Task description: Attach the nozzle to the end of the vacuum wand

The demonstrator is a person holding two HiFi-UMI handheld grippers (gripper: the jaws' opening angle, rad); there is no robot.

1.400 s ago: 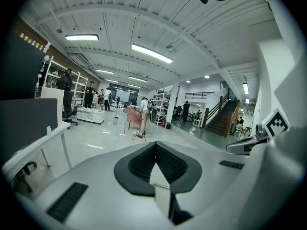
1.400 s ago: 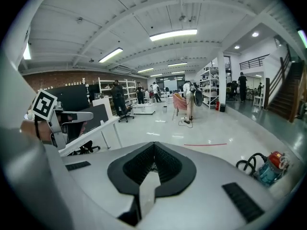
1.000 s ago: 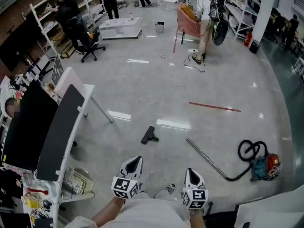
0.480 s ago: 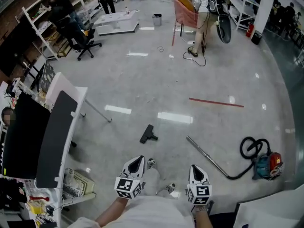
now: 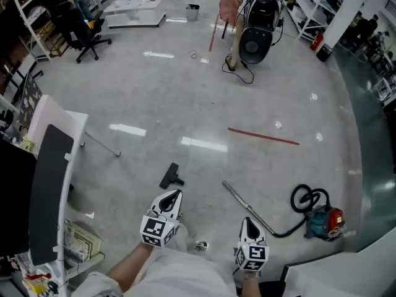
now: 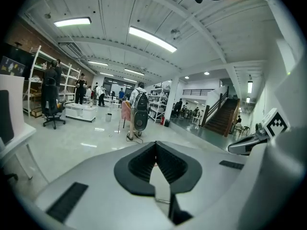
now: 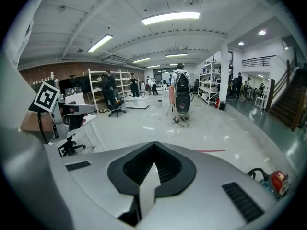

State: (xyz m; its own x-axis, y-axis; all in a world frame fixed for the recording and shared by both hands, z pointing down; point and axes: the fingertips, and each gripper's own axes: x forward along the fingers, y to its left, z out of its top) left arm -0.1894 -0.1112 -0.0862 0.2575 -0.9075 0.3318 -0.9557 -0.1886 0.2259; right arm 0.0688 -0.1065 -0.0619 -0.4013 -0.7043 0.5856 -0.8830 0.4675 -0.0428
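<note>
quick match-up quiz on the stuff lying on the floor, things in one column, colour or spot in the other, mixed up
Things:
1. nozzle
2. wand
3. vacuum
4. tape

Descriptions:
a. silver, lying slantwise
b. thin red line, farthest out of the four
c. black, left of the wand
d. teal and red, at the end of the hose

Pairs: 1-c, 2-a, 3-d, 4-b
</note>
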